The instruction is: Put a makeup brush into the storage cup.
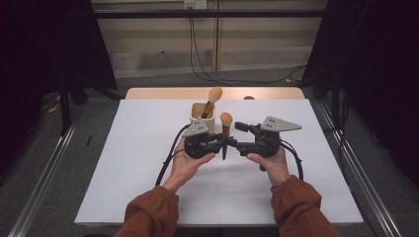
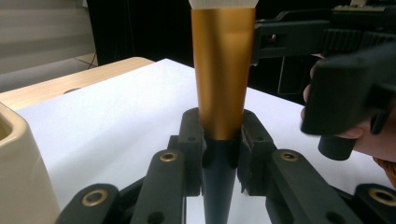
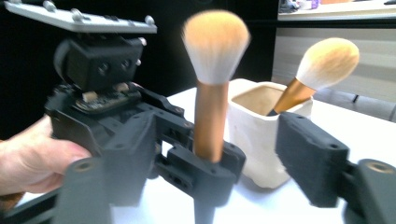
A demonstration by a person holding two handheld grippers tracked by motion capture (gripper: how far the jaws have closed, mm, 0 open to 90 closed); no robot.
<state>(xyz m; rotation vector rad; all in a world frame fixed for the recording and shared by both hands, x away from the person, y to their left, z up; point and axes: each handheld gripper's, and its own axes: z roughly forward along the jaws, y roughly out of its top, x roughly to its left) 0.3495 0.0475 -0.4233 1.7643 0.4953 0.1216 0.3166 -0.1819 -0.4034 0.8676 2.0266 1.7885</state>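
A makeup brush [image 1: 226,122] with a gold ferrule [image 2: 222,70] and a pale tuft [image 3: 215,44] stands upright above the middle of the table. My left gripper [image 1: 222,143] is shut on it where the ferrule meets the dark handle [image 2: 219,135]. My right gripper [image 1: 237,145] faces it from the right. Its jaws stand open on either side of the brush [image 3: 217,158] without touching it. Just behind sits a cream cup [image 1: 210,123] [image 3: 254,126], and a second brush [image 1: 214,95] [image 3: 327,58] leans inside it.
A white sheet [image 1: 148,163] covers the table, with a strip of wood [image 1: 163,93] showing at the far edge. Black cables [image 1: 165,165] trail from both grippers toward the person. Dark curtains stand at both sides, and metal rails [image 1: 44,168] run along the floor.
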